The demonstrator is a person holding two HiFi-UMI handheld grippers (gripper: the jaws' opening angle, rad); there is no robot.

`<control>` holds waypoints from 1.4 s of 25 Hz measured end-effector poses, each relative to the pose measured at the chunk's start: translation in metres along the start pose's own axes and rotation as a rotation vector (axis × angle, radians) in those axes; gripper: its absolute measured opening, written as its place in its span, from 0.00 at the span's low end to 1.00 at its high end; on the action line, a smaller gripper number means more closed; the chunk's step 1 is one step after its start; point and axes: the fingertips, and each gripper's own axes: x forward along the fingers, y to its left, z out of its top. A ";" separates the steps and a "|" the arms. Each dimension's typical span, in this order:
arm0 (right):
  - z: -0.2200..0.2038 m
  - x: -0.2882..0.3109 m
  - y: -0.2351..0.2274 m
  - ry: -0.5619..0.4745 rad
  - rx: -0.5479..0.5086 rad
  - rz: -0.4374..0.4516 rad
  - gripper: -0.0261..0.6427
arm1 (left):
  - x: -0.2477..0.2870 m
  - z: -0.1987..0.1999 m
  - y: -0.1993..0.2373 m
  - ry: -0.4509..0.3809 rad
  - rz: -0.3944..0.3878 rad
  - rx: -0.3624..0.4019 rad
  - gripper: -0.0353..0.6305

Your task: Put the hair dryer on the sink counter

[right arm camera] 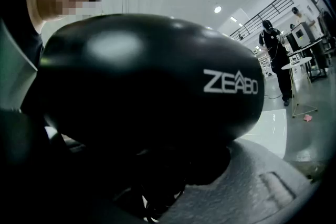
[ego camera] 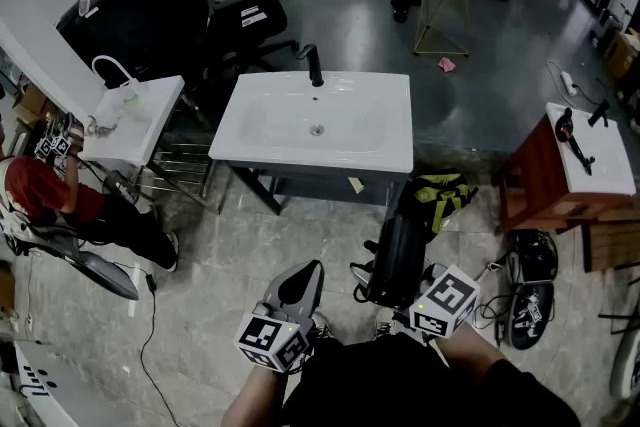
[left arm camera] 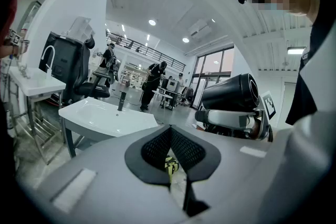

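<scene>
The black hair dryer (ego camera: 397,253) hangs over the floor in front of the white sink counter (ego camera: 262,137), short of its near edge. My right gripper (ego camera: 402,289) is shut on it, and its marker cube (ego camera: 445,300) shows beside my arm. In the right gripper view the hair dryer's body (right arm camera: 147,97) fills the frame above a grey finger (right arm camera: 252,181). My left gripper (ego camera: 304,275) is shut and holds nothing, to the left of the dryer. In the left gripper view its pads (left arm camera: 181,147) meet at the tip, and the hair dryer (left arm camera: 231,93) shows at the right.
A black faucet (ego camera: 315,65) stands at the counter's back edge. A smaller white sink stand (ego camera: 150,125) and a person in red (ego camera: 40,190) are at the left. A green-yellow bag (ego camera: 440,195) and shoes (ego camera: 530,295) lie on the floor. A brown cabinet (ego camera: 535,185) stands at the right.
</scene>
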 end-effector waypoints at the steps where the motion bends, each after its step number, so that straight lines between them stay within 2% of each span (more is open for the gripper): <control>1: 0.000 0.000 0.000 0.001 0.001 -0.001 0.31 | -0.001 0.000 0.000 -0.001 0.001 -0.001 0.06; 19: -0.005 0.013 0.006 0.026 0.004 -0.005 0.32 | -0.013 0.001 0.012 -0.001 0.006 -0.008 0.06; 35: -0.004 0.038 0.013 0.019 0.021 -0.031 0.31 | -0.026 0.010 0.036 0.007 -0.020 0.007 0.06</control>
